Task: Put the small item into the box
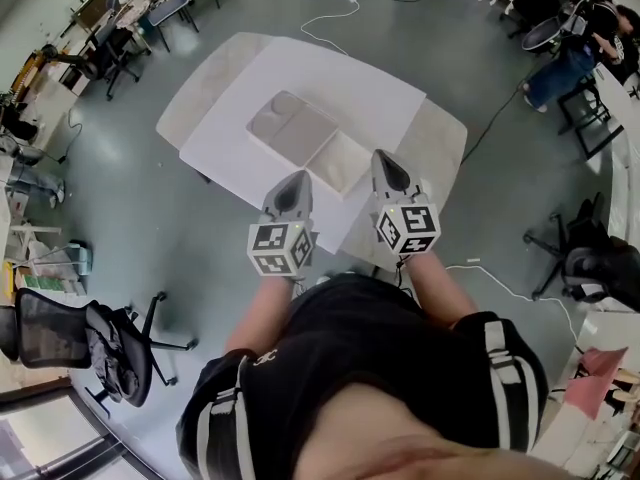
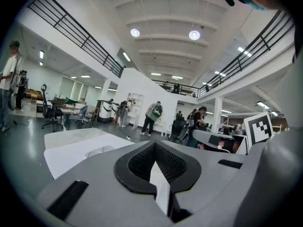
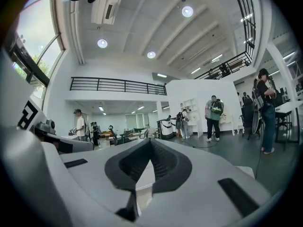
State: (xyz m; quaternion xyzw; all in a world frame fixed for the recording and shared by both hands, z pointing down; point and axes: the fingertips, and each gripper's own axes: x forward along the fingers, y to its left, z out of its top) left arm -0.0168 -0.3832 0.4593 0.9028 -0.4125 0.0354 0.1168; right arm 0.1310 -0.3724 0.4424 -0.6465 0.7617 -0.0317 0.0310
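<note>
A flat beige box [image 1: 305, 140] lies open on the white sheet [image 1: 330, 83] that covers the table [image 1: 215, 73]. I cannot make out the small item in any view. My left gripper [image 1: 297, 176] is held over the sheet's near edge, just short of the box, with its jaws shut and nothing between them. My right gripper [image 1: 383, 155] is beside it to the right, also shut and empty. In the left gripper view the jaws [image 2: 154, 144] point level across the sheet [image 2: 80, 148]. The right gripper [image 3: 150, 141] looks out into the hall, pads together.
A black office chair [image 1: 95, 346] stands on the floor at lower left. White cables [image 1: 500, 278] run over the floor to the right. A seated person [image 1: 565, 53] and more chairs are at upper right. People stand in the hall [image 3: 215, 112].
</note>
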